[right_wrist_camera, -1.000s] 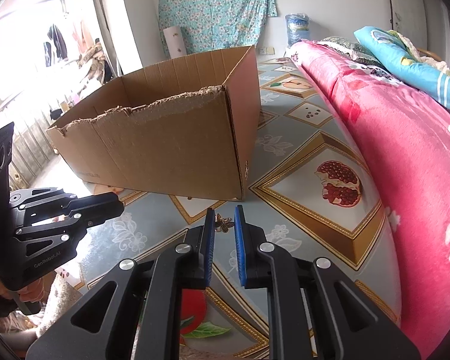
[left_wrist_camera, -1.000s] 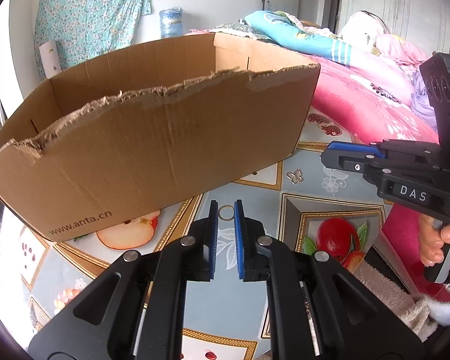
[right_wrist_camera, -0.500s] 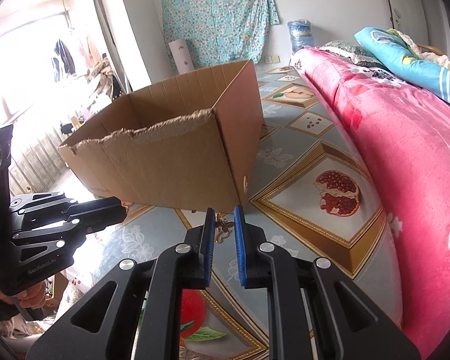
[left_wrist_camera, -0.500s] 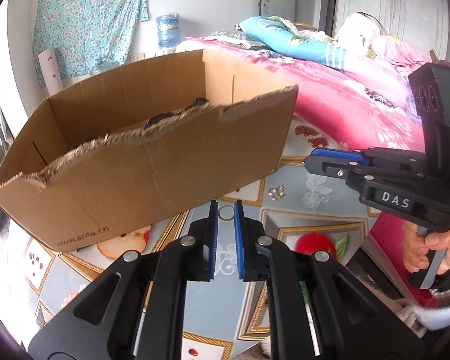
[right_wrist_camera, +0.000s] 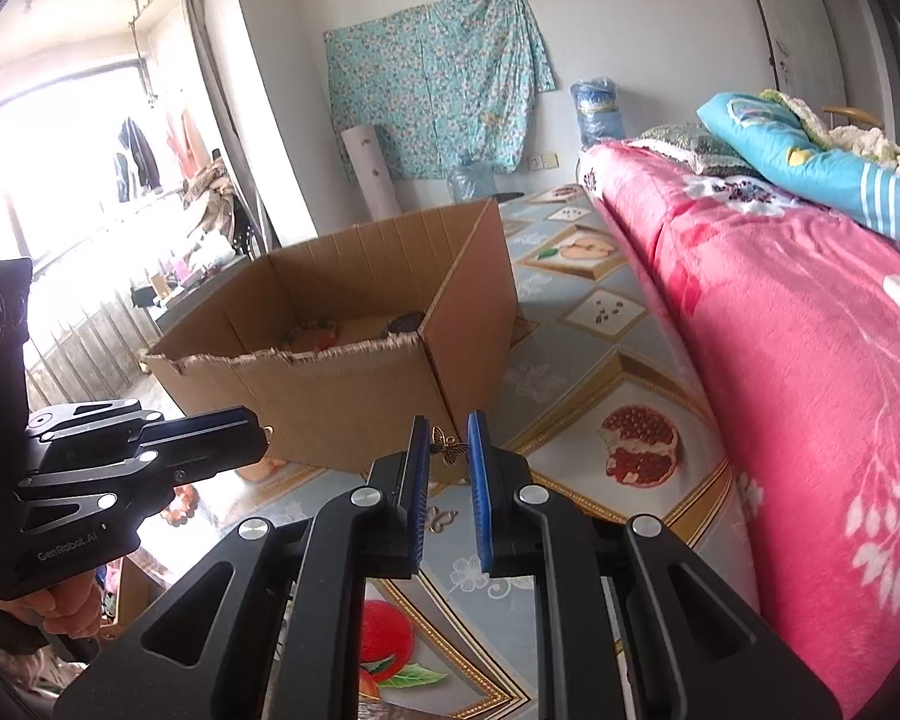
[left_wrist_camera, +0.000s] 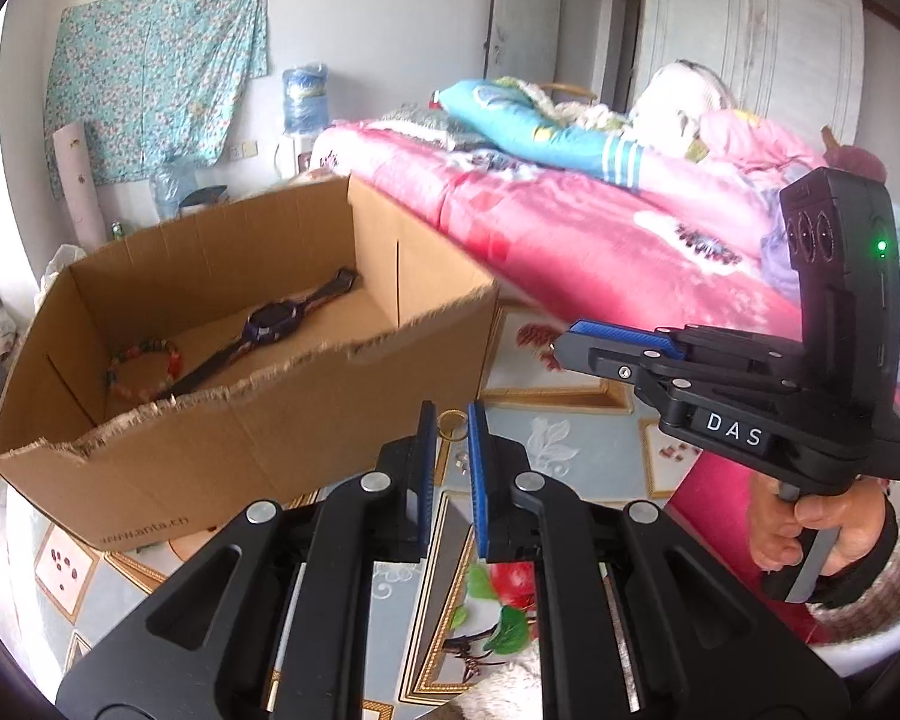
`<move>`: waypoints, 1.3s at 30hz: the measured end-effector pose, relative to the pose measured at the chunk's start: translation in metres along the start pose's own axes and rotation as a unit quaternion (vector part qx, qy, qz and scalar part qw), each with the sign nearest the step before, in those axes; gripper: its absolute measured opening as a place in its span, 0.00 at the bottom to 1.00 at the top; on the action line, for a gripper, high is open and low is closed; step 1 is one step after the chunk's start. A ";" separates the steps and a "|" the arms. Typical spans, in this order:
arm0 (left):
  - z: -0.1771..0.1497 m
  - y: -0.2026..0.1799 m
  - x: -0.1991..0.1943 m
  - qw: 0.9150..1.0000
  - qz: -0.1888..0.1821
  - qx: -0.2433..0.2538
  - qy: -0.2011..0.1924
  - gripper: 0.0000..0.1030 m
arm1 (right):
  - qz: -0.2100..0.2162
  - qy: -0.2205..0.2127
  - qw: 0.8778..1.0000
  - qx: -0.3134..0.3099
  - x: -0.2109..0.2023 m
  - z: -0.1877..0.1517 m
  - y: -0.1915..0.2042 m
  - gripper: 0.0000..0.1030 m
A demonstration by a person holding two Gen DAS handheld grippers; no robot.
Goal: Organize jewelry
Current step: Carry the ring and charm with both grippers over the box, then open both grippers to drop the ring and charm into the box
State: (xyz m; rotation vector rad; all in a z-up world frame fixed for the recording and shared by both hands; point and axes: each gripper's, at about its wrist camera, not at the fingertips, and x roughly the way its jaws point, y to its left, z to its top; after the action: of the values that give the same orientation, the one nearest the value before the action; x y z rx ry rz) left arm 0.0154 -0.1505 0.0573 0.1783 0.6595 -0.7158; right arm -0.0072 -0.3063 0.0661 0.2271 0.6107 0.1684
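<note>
Fruit-patterned floor covering (left_wrist_camera: 570, 444) fills the near ground, with a pink-quilted bed (right_wrist_camera: 810, 312) running along the right and a floral cloth (right_wrist_camera: 438, 72) hanging on the far wall.

Nearest to me, my left gripper (left_wrist_camera: 448, 423) has its blue pads nearly together and pinches a thin gold ring (left_wrist_camera: 452, 420) right at the tips. My right gripper (right_wrist_camera: 448, 439) sits just as narrow, clamped on a small gold butterfly charm (right_wrist_camera: 448, 445) held crosswise between the tips. In the left view I can see the right tool raised off to the right, level with the box rim; its tips there look pressed close.

Just beyond both tools is the torn-edged cardboard box (left_wrist_camera: 270, 438). Inside, on its floor, lie a dark wristwatch (left_wrist_camera: 270, 321) stretched out lengthwise and, to its left, a beaded bracelet (left_wrist_camera: 141, 369). From the right view I only catch slivers of them over the ragged edge.

So I judge we're at the carry step: two pieces are lifted and neither is over the box yet. Next I'd need to bring each tool forward over the torn near wall, clear of the ragged edge, then spread the pads above a bare patch of the box floor. Both pieces are tiny and held at the very tips, so a jolt could flick them out.
</note>
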 end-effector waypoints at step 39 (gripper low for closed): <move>0.047 0.171 0.074 0.975 -0.008 -0.189 0.114 0.18 | 0.123 0.213 0.968 -0.055 0.182 0.127 0.048 0.13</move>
State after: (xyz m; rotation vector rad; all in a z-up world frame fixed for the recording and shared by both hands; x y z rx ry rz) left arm 0.1933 -0.0804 0.0367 -0.0975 1.0055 -0.5758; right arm 0.2092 -0.2400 0.0798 0.1586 0.9970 0.4979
